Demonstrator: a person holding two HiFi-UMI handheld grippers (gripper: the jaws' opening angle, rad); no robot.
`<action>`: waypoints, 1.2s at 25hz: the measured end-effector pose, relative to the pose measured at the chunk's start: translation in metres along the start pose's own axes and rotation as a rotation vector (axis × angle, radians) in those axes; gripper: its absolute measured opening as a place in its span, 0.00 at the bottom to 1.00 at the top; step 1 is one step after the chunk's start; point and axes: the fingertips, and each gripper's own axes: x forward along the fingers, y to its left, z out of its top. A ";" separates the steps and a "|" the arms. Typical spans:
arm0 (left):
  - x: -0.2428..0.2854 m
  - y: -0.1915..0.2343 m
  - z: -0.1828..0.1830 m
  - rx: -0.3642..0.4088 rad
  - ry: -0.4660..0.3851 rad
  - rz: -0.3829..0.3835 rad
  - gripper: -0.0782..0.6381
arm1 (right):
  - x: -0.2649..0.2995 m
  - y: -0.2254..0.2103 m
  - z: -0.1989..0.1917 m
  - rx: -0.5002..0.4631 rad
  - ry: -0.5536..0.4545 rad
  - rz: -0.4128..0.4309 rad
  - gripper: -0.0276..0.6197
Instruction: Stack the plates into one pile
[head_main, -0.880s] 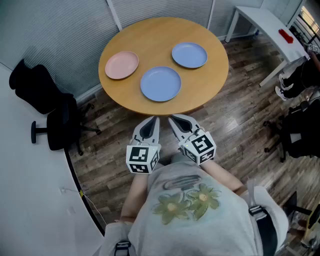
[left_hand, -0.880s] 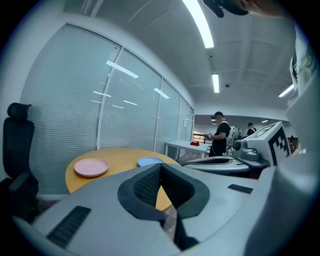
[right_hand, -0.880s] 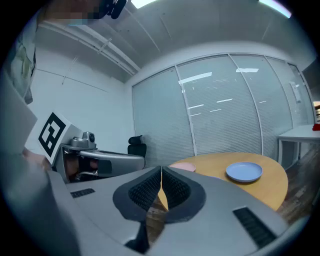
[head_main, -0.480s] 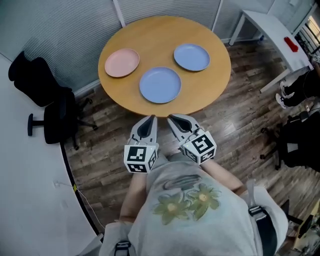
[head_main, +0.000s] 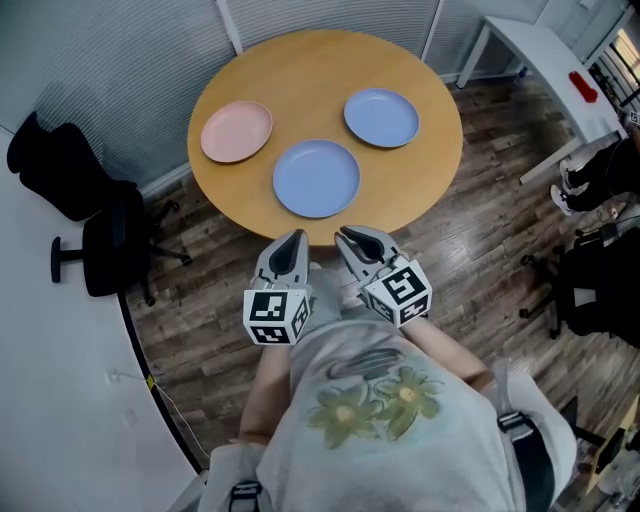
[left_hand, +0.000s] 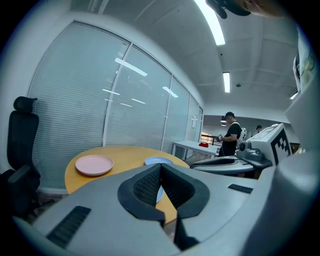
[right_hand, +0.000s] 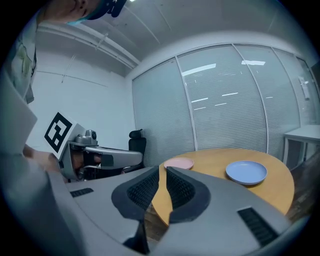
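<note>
Three plates lie apart on the round wooden table (head_main: 400, 190): a pink plate (head_main: 236, 131) at the left, a blue plate (head_main: 316, 178) near the front edge and a second blue plate (head_main: 381, 117) at the back right. My left gripper (head_main: 294, 240) and right gripper (head_main: 346, 237) are held side by side just short of the table's front edge, both shut and empty. The left gripper view shows its own shut jaws, the left gripper (left_hand: 160, 172), with the pink plate (left_hand: 94, 164) beyond. In the right gripper view the right gripper (right_hand: 162, 175) points at the pink plate (right_hand: 178, 163) and a blue plate (right_hand: 246, 172).
A black office chair (head_main: 85, 215) stands left of the table by the blinds. A white desk (head_main: 545, 60) with a red item is at the back right, with dark bags (head_main: 600, 270) on the floor. A person (left_hand: 231, 137) stands far off in the left gripper view.
The table and plates have shifted slightly nearer to the grippers in the head view. Both grippers keep their place in front of the body, still shut.
</note>
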 end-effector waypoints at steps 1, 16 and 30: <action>0.007 0.005 0.001 -0.002 0.005 -0.003 0.13 | 0.006 -0.006 0.001 0.001 0.005 -0.004 0.12; 0.104 0.102 0.053 0.019 0.067 -0.021 0.13 | 0.109 -0.090 0.047 0.020 0.066 -0.073 0.12; 0.195 0.190 0.059 0.035 0.175 -0.100 0.14 | 0.204 -0.155 0.051 0.070 0.145 -0.168 0.14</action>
